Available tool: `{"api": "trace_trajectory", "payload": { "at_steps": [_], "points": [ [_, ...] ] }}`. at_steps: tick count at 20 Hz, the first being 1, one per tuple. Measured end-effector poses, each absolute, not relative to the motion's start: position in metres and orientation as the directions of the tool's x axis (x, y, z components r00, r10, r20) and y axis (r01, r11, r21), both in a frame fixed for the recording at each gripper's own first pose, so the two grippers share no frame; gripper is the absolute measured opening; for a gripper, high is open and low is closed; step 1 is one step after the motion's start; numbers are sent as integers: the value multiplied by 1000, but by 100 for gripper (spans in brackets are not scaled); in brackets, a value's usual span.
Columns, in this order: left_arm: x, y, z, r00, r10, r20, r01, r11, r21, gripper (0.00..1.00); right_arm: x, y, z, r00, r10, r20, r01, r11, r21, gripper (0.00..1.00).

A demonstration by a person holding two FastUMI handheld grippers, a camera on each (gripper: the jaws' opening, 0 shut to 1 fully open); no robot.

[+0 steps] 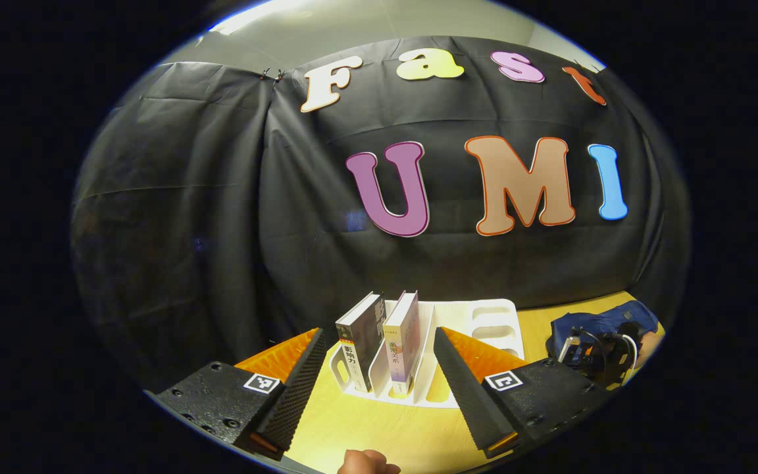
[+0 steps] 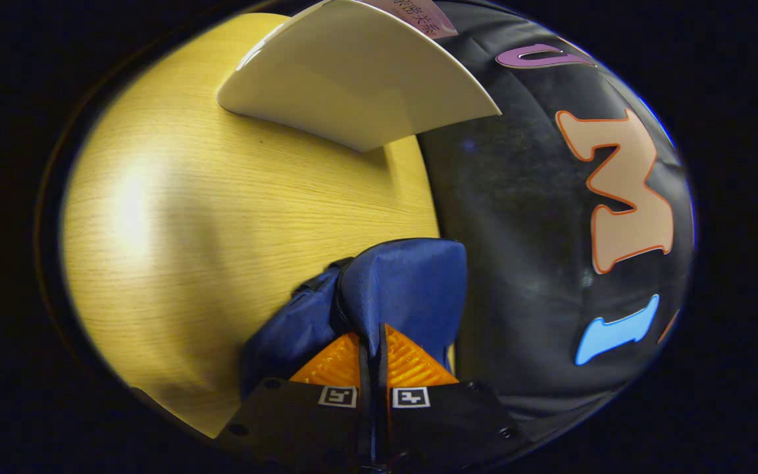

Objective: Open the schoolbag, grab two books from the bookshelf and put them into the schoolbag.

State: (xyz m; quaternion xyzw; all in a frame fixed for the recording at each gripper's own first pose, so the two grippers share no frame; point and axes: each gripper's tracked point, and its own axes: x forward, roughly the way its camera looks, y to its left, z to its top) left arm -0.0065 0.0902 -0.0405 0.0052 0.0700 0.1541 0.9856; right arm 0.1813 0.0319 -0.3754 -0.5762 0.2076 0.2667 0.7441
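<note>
Blue schoolbag (image 2: 405,283) fabric pinched between pressed-together jaws of right gripper (image 2: 372,342), beside bookshelf (image 1: 484,322) on table (image 2: 221,217). Left gripper (image 1: 379,388) spread wide before two upright books (image 1: 385,339) in bookshelf. Risk: thin pinch slipping off fabric, or whole bag dragged against bookshelf instead of opening.

Left tool (image 1: 379,388) agape, right tool (image 2: 371,359) pinched.

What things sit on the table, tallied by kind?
Books: 2, a dark book and a pale book
Bookshelf: 1
Schoolbag: 1
Total: 4
</note>
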Motion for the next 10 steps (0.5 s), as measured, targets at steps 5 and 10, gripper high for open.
{"api": "trace_trajectory", "payload": {
  "at_steps": [5,10],
  "points": [
    [-1,94,-35,942,313,-122,-313,949,25,96,182,28,-377,738,113,-665,-661,318,-680,1],
    [-3,96,-35,941,317,-122,-317,948,21,96,185,27,-374,703,129,-699,-672,443,-593,4]
  ]
}}
